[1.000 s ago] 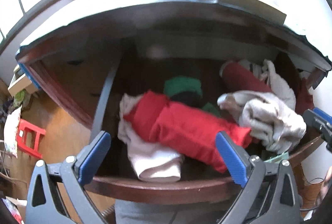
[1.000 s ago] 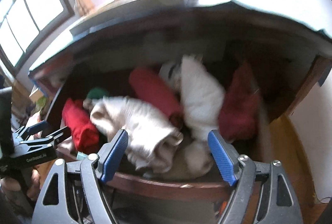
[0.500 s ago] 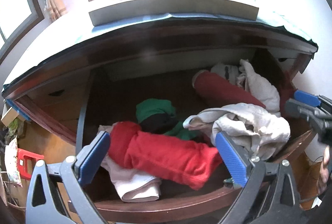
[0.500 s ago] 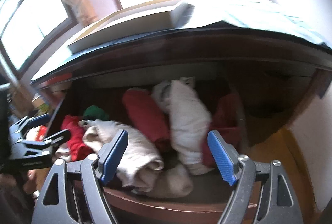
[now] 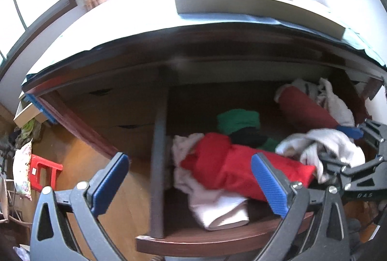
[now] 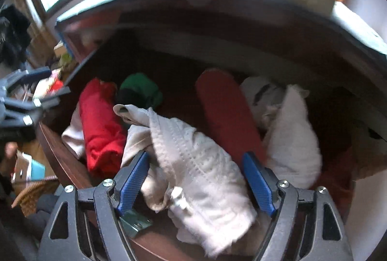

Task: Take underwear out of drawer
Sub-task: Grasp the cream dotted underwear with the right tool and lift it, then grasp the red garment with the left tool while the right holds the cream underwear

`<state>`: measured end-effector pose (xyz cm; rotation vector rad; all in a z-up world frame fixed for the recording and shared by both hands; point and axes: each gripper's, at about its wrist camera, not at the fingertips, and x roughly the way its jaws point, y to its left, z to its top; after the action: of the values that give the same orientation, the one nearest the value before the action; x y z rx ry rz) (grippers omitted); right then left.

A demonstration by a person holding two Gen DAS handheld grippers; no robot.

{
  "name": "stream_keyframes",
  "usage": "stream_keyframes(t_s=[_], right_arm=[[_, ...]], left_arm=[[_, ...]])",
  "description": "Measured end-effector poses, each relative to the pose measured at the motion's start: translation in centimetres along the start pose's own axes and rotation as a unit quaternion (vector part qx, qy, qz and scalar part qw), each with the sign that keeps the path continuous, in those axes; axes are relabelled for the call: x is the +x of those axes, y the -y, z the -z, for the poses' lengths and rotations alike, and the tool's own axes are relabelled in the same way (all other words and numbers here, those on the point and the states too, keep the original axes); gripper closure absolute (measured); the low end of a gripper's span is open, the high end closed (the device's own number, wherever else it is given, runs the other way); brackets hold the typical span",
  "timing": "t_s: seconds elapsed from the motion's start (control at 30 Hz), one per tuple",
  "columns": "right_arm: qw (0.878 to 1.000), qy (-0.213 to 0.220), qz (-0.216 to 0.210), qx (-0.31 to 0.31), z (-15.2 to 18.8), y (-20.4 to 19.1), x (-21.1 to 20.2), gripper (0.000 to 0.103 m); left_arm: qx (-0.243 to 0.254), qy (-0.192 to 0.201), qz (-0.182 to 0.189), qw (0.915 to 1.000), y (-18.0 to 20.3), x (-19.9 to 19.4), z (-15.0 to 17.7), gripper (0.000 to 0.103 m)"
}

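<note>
Two tongs are working over the open dark wooden drawer [image 5: 200,240], both gaping wide and gripping nothing. I'm bringing my right gripper [image 6: 194,181] down around the crumpled cream quilted-knit underwear piece [image 6: 193,152] lying low centre in the right view; its blue pads [image 6: 131,180] are sitting either side of the cloth, not pressing. My left gripper [image 5: 191,184] is hovering at the drawer's front edge, low in its frame, above the rolled bright-red cloth bundle [image 5: 241,166] and the folded white cloth [image 5: 217,207] under it. A dark-red roll [image 6: 227,115] and a green-and-black folded garment [image 6: 140,91] are lying further back.

Risks, as I judge them: closing now could be pinching only a loose fold, so the piece slips. The cream cloth is touching the red bundle, so lifting may drag neighbours out. Right view is blurring, so aim is uncertain.
</note>
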<state>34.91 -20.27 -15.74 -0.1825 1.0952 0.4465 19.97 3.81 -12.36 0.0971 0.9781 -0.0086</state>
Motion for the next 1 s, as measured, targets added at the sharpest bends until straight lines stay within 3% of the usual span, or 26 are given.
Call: stream_keyframes(t_s=[0.1, 0.17, 0.23, 0.4, 0.53, 0.73, 1.0], right_arm=[[0.999, -0.031, -0.006, -0.011, 0.0, -0.7, 1.8, 0.023], [0.999, -0.042, -0.016, -0.013, -0.1, -0.9, 2.2, 0.031], [0.999, -0.042, -0.021, -0.021, 0.0, -1.2, 2.1, 0.048], [0.999, -0.022, -0.028, -0.004, 0.5, -0.4, 0.8, 0.064], [0.997, 0.029, -0.029, 0.06, 0.8, 1.7, -1.3, 0.066], [0.98, 0.117, -0.026, 0.157, 2.0, 5.3, -4.6, 0.065], [0.979, 0.137, -0.037, 0.147, 2.9, 4.5, -5.6, 0.065]], left_arm=[[0.004, -0.003, 0.0, 1.0, -0.1, 0.3, 0.0, 0.0], [0.012, -0.009, -0.001, 0.9999, 0.3, 0.7, 0.1, 0.0], [0.016, -0.017, 0.002, 0.9997, 0.4, 0.9, 0.2, 0.0], [0.028, -0.028, 0.016, 0.9991, 1.9, 0.7, 0.3, 0.001], [0.024, -0.048, 0.027, 0.9982, 2.9, 0.9, 0.5, 0.002], [-0.002, -0.093, 0.027, 0.9953, 4.7, 2.2, 0.4, 0.011], [-0.055, -0.122, -0.019, 0.9908, 6.0, 3.5, -0.2, 0.011]])
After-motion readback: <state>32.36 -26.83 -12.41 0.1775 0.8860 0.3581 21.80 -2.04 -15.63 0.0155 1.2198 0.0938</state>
